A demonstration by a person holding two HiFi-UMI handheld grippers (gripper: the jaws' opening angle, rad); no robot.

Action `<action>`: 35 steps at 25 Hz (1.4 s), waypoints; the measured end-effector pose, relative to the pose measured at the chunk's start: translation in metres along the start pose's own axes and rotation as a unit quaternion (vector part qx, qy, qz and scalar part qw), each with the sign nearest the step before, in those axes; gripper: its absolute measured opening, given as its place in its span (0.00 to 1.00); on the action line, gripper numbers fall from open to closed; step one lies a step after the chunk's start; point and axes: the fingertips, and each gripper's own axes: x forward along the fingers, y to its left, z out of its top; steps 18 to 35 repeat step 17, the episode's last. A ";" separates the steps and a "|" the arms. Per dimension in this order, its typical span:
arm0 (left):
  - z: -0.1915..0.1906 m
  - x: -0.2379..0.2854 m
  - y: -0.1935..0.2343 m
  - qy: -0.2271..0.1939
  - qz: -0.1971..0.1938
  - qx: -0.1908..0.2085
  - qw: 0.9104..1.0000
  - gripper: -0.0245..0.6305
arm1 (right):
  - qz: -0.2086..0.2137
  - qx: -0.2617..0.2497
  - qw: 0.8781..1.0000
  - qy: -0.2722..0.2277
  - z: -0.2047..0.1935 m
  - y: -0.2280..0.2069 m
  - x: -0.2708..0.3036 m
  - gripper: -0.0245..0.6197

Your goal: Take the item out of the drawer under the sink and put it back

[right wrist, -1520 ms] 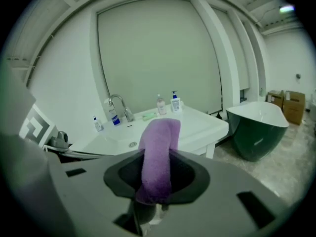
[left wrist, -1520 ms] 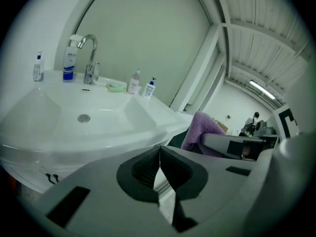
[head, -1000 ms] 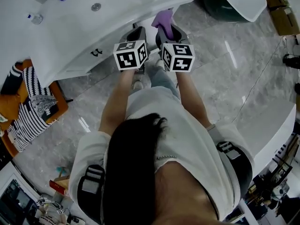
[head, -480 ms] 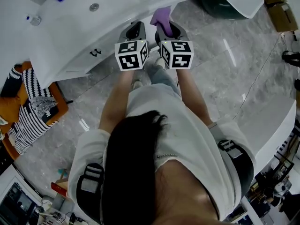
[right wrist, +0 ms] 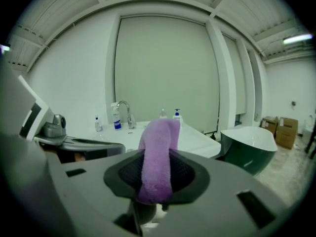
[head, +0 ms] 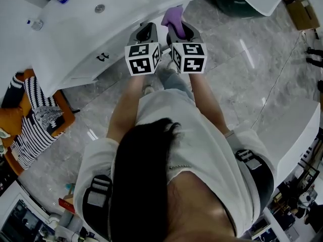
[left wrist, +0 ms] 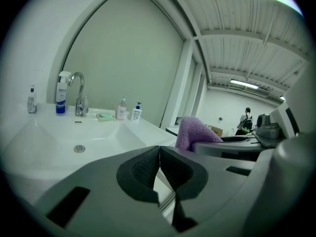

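Note:
A purple towel (right wrist: 158, 157) is pinched between the pads of my right gripper (right wrist: 157, 174) and sticks up above them. From the head view the purple towel (head: 174, 16) shows just past the right gripper (head: 177, 30), near the front edge of the white sink counter (head: 126, 14). My left gripper (head: 146, 33) is held beside it, shut with nothing in it; its pads meet in the left gripper view (left wrist: 159, 169), where the towel (left wrist: 193, 132) shows to the right. The drawer under the sink is hidden.
A tap (left wrist: 79, 95), bottles (left wrist: 60, 95) and soap dispensers (left wrist: 128, 111) stand at the back of the basin. A dark green bathtub (right wrist: 249, 147) is to the right. Striped cloth on an orange seat (head: 35, 117) lies left. A person (left wrist: 245, 121) stands far off.
Both grippers have drifted a little up and toward the counter edge, with the purple towel still in the right one. The jaws look the same.

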 end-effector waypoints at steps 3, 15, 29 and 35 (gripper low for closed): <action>-0.001 0.000 -0.001 -0.001 -0.005 0.004 1.000 0.04 | -0.004 0.000 1.000 -0.001 -0.001 0.000 -0.001 0.22; -0.013 0.002 0.000 0.012 -0.007 0.014 1.000 0.04 | -0.014 -0.004 1.000 0.003 -0.005 -0.002 -0.003 0.22; -0.013 0.004 0.000 0.012 -0.008 0.014 1.000 0.04 | -0.015 -0.005 1.000 0.004 -0.005 -0.004 -0.003 0.22; -0.013 0.004 0.000 0.012 -0.008 0.014 1.000 0.04 | -0.015 -0.005 1.000 0.004 -0.005 -0.004 -0.003 0.22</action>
